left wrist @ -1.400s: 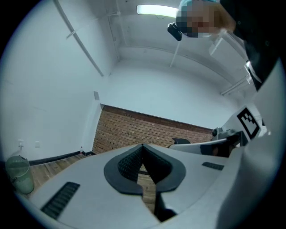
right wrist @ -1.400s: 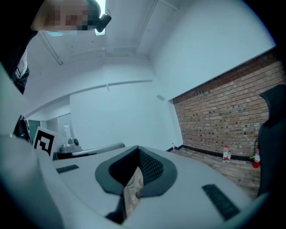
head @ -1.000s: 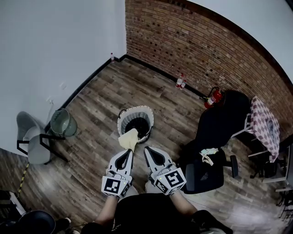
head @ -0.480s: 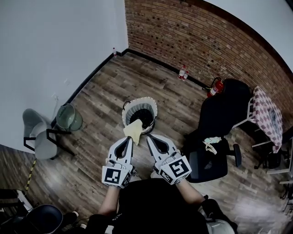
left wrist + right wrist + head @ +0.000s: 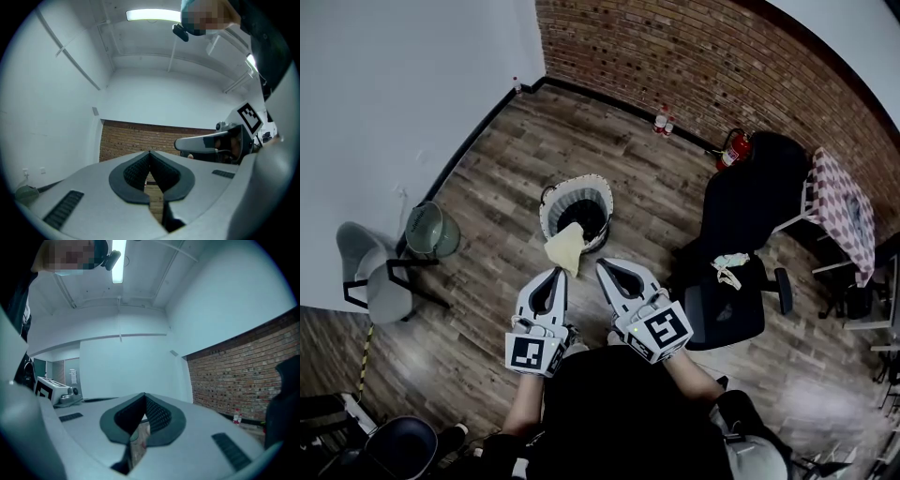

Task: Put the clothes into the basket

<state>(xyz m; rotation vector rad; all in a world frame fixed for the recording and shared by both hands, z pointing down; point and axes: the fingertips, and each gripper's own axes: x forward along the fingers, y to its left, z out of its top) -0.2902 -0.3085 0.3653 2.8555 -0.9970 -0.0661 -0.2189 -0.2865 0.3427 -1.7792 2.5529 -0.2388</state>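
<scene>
A round woven basket (image 5: 553, 202) with a dark inside stands on the wood floor ahead of me. A pale yellow cloth (image 5: 565, 247) hangs over its near rim, half inside and half out. In the head view my left gripper (image 5: 560, 271) is shut, its tip just short of the cloth's lower end, and nothing shows between its pads (image 5: 140, 169). Beside it my right gripper (image 5: 601, 265) is shut too, its pads (image 5: 157, 416) empty. Both point level towards the basket. A small white and green garment (image 5: 728, 266) lies on the seat of a black office chair (image 5: 741, 225).
A grey chair (image 5: 370, 281) and a green bucket (image 5: 429, 230) stand at the left wall. A red fire extinguisher (image 5: 733, 145) and bottles (image 5: 661, 120) line the brick wall. A table with a checked cloth (image 5: 844, 211) is at the right.
Both grippers have risen a little together and stay shut. The yellow cloth keeps its place on the basket's rim. The head view has shifted, and the basket now sits higher in the picture.
</scene>
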